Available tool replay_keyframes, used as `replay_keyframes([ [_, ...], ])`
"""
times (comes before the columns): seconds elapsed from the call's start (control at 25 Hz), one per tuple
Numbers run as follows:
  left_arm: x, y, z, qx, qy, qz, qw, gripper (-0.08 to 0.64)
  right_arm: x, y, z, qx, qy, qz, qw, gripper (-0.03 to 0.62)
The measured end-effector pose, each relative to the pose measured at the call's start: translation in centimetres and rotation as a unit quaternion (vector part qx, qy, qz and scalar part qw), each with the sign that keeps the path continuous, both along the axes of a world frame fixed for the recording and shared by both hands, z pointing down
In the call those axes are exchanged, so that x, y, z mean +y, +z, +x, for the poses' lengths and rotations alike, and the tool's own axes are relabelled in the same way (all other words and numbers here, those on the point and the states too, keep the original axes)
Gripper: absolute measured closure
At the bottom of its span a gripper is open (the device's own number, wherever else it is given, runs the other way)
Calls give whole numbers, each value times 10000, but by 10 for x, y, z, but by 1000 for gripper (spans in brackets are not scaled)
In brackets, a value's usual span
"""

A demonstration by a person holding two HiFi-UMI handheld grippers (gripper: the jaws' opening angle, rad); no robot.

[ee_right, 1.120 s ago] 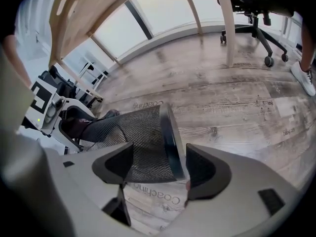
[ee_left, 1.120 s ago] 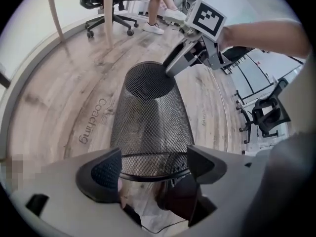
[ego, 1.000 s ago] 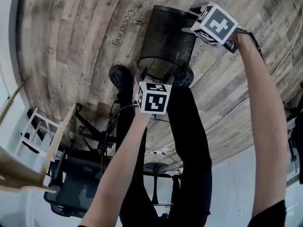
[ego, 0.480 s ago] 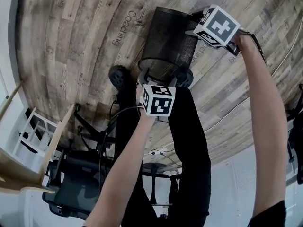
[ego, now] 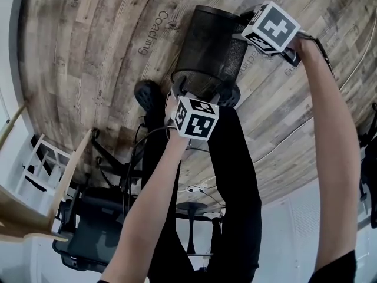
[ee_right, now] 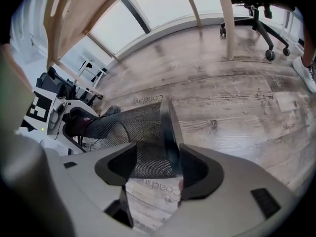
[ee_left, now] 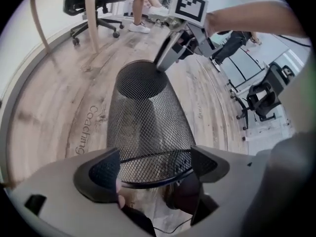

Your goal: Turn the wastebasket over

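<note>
The black mesh wastebasket (ego: 209,49) lies tilted on its side over the wooden floor, its closed base pointing away from me. My left gripper (ego: 197,92) sits at the near mouth rim. In the left gripper view that rim (ee_left: 153,179) crosses between the left gripper's (ee_left: 154,169) jaws, which are opening, and the pads do not press on it. My right gripper (ego: 238,22) is at the far base end. In the right gripper view the basket's black edge band (ee_right: 168,127) stands between the right gripper's (ee_right: 153,164) jaws, which are closing around it.
My two shoes (ego: 150,96) stand just behind the basket's near rim. Cables (ego: 200,187) lie on the floor by my legs. An office chair (ego: 88,229) and a wooden frame (ego: 70,175) are at the lower left. Another chair (ee_right: 261,14) and wooden legs (ee_right: 227,19) stand farther off.
My left gripper has rolled slightly at the near rim. The basket and my right gripper have stayed where they were.
</note>
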State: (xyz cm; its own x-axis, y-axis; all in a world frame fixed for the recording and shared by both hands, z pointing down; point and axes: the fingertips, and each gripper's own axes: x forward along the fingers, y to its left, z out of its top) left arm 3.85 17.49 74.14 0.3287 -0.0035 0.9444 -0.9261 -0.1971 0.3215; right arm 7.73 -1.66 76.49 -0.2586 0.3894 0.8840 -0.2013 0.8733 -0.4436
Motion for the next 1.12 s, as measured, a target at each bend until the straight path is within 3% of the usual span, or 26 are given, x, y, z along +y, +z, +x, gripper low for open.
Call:
replay_keyframes([
  [0.36, -27, 3, 1, 234, 197, 10, 9995, 104, -23, 0, 2, 27, 118, 154, 9998, 307],
  [0.6, -53, 2, 7, 263, 461, 297, 9981, 101, -47, -2, 10, 114, 169, 278, 9994, 308],
  [0.84, -45, 0, 12, 174, 625, 479, 9967, 101, -39, -12, 16, 26, 278, 159, 9995, 318],
  [1.12, -17, -2, 3, 134, 692, 479, 9964, 95, -14, -50, 2, -332, 90, 510, 9981, 330],
])
